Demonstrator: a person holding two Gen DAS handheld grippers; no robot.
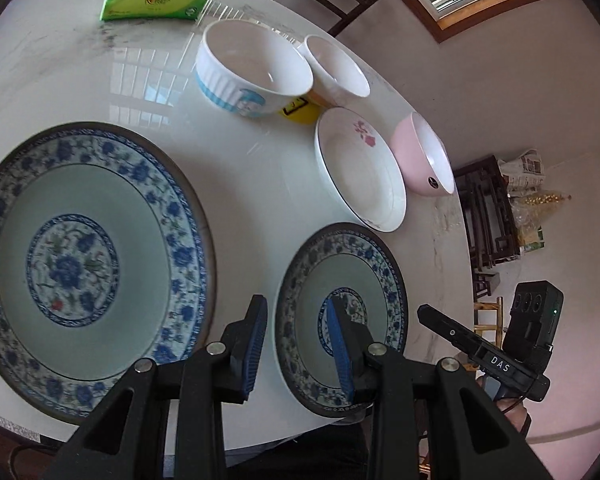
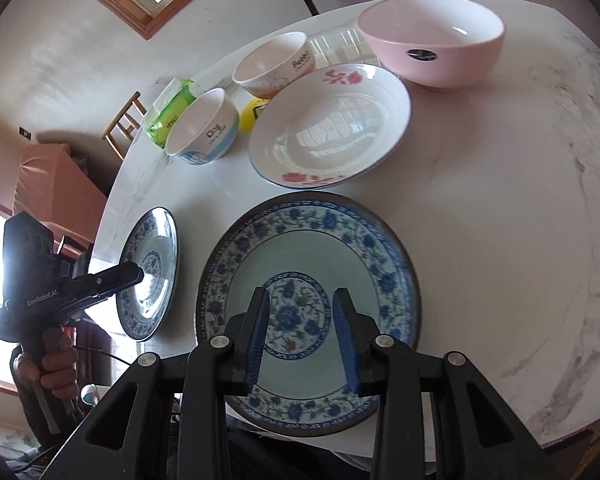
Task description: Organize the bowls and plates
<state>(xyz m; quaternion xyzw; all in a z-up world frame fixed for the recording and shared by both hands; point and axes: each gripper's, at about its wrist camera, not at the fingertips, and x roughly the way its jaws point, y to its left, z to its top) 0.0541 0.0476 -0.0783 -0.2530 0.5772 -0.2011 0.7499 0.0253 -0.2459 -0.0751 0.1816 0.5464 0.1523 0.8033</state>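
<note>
Two blue-flower plates low on the round white table [image 1: 240, 184], close to its near edge: one filling the left of the left wrist view [image 1: 88, 208], the other at bottom centre there [image 1: 364, 264] and under the fingers in the right wrist view. Above them, toward the upper right, a white plate with pink flowers [image 1: 360, 172] just beside a pink bowl [image 1: 424, 156]. Higher up, a ribbed white bowl with a blue band [image 1: 252, 68] right against a small white bowl [image 1: 336, 66]. Nothing stacked yet, so probably only the start of the tidying. Left gripper [image 1: 296, 304] above the gap between the two blue plates, fingers a narrow way apart and holding nothing. Right gripper [image 2: 302, 294] over the middle of its blue plate, fingers narrow too, also holding nothing. All hard, shiny dishes, likely a bit heavy, slippery and easy to chip or break. Best to pinch a plate at its rim, one finger on top and one under, then lift slowly and keep it flat. For a bowl, grip over the wall at the rim. Set each one down softly, with no bumping.
</note>
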